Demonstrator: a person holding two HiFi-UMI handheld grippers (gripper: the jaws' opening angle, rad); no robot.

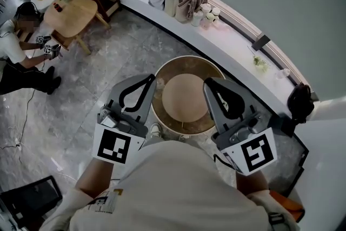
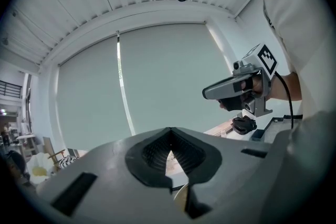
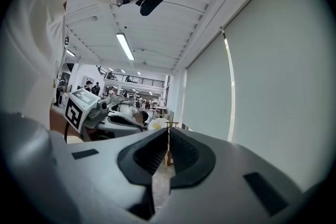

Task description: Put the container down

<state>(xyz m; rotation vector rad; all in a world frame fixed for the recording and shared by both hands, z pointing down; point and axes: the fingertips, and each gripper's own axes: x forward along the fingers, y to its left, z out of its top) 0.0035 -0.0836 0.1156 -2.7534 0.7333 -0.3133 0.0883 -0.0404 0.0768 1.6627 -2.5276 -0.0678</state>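
Plainly, the round beige container (image 1: 162, 111), tan disc inside, shows between left claw (image 1: 150, 83) and right claw (image 1: 208, 85) (both closed, empty).

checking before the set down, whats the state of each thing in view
left claw: shut on the container's rim
right claw: shut on the rim's opposite side
container: upright, held above the floor, not yet set down
roller blind: drawn down
ceiling light: on
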